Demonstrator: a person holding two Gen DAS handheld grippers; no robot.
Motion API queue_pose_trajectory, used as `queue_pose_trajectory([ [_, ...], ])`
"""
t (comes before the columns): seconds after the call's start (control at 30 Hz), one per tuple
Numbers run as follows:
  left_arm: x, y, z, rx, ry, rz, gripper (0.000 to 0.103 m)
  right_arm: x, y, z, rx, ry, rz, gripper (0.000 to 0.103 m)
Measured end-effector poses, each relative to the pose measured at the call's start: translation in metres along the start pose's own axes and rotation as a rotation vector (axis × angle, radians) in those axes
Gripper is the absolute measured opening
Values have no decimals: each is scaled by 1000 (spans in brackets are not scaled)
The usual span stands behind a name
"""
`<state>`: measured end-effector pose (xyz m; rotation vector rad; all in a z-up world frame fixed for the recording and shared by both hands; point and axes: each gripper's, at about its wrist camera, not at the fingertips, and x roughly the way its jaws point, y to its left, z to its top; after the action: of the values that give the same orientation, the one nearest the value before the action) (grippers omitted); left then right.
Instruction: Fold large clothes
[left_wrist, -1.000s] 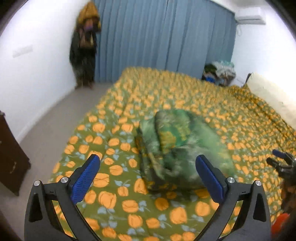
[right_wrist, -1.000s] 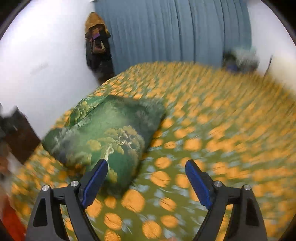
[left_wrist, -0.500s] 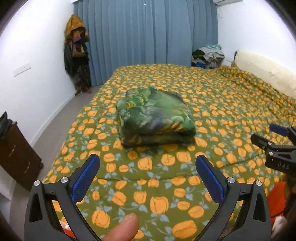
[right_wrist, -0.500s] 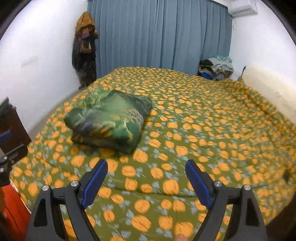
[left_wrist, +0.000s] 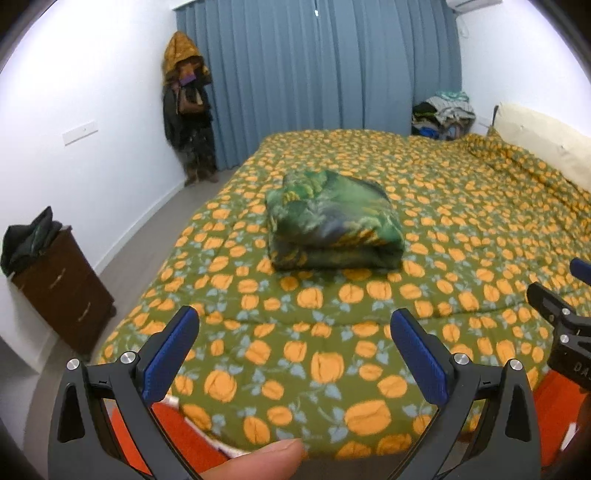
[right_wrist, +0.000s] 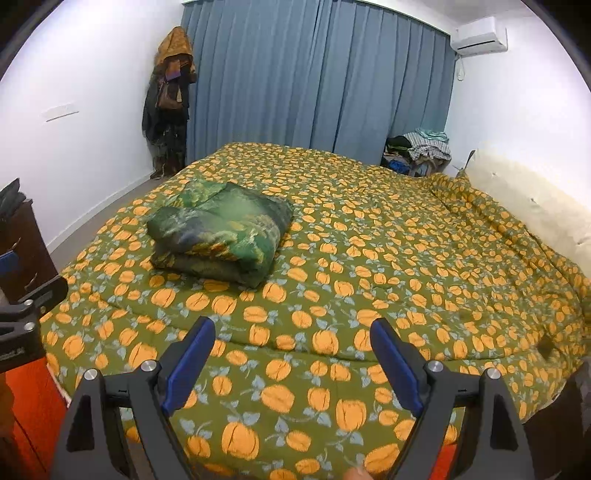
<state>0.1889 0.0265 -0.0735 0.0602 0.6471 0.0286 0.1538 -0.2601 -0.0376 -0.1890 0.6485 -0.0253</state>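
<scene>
Two grippers, left gripper (left_wrist: 293, 345) and right gripper (right_wrist: 291, 360), hover with fingers spread wide and nothing between them. Folded green garment (left_wrist: 332, 225) lies on the flowered bedspread (left_wrist: 443, 229), well beyond both sets of fingertips, left of the right gripper's fingers.
</scene>
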Motion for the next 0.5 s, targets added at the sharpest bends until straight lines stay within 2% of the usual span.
queue_pose_trajectory([
  [0.13, -17, -4, -5, 11, -13, 0, 103, -15, 2, -4, 2, -21, 10, 88],
  [0.33, -52, -2, 7, -22, -64, -11, 103, -57, -6, 0, 65, -146, 65, 88],
  [0.4, -63, -3, 9, -15, -82, -7, 103, -66, -2, 0, 29, -146, 47, 88],
  [0.5, -75, -5, 7, 3, -103, -23, 103, -69, 3, -2, 15, -104, 75, 88],
])
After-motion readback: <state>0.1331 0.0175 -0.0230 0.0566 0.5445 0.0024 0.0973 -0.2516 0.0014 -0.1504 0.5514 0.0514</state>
